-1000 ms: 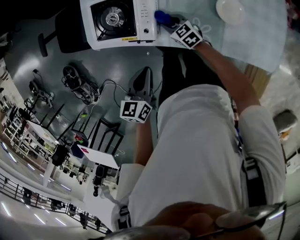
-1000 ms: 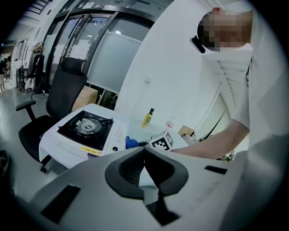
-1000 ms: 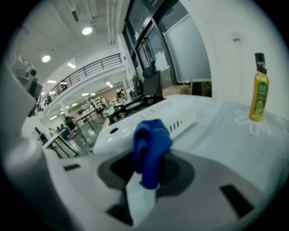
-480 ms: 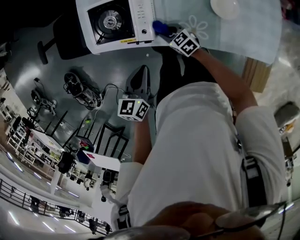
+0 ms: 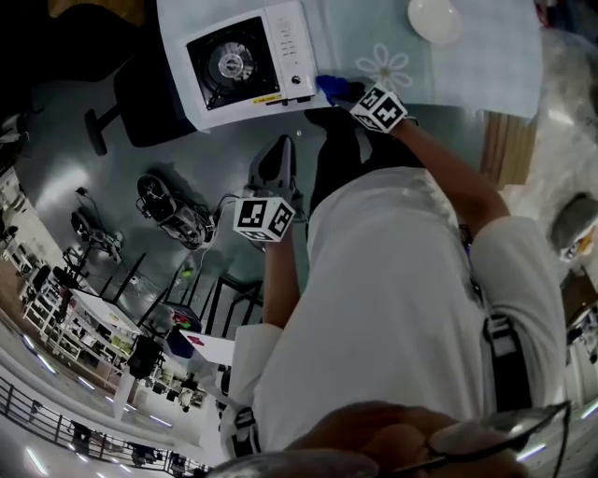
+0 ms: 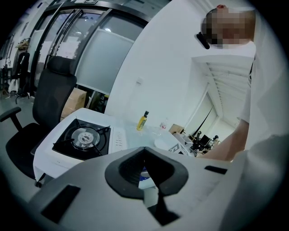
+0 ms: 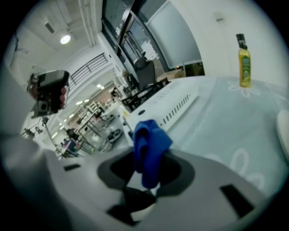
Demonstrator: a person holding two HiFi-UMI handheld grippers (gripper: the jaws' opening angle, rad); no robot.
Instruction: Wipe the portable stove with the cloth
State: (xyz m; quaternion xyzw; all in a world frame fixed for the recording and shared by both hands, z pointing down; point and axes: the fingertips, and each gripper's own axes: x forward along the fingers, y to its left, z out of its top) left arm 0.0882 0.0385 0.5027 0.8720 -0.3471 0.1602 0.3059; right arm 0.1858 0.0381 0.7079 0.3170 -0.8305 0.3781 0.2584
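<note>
Looking down in the head view, the right tongs [image 5: 355, 96] held the blue cloth [image 5: 330, 87] just beside the front corner of the portable stove [image 5: 234, 65] on the counter [image 5: 467, 65]; wiping seemingly had yet to start. In the left gripper view, the left tongs [image 6: 146, 169] were clenched on nothing, short of the stove. In the right gripper view, the cloth was pinched, with the stove's side ahead and an oil bottle [image 7: 244, 56] well apart; nothing seemed to block the way.

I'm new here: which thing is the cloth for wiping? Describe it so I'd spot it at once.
Find the table, pale with a flower pattern, and the white portable stove on it. At the stove's near right corner, the right gripper pinches a small crumpled cloth. It is the only bright blue thing there, unlike the white stove and the white dish.
</note>
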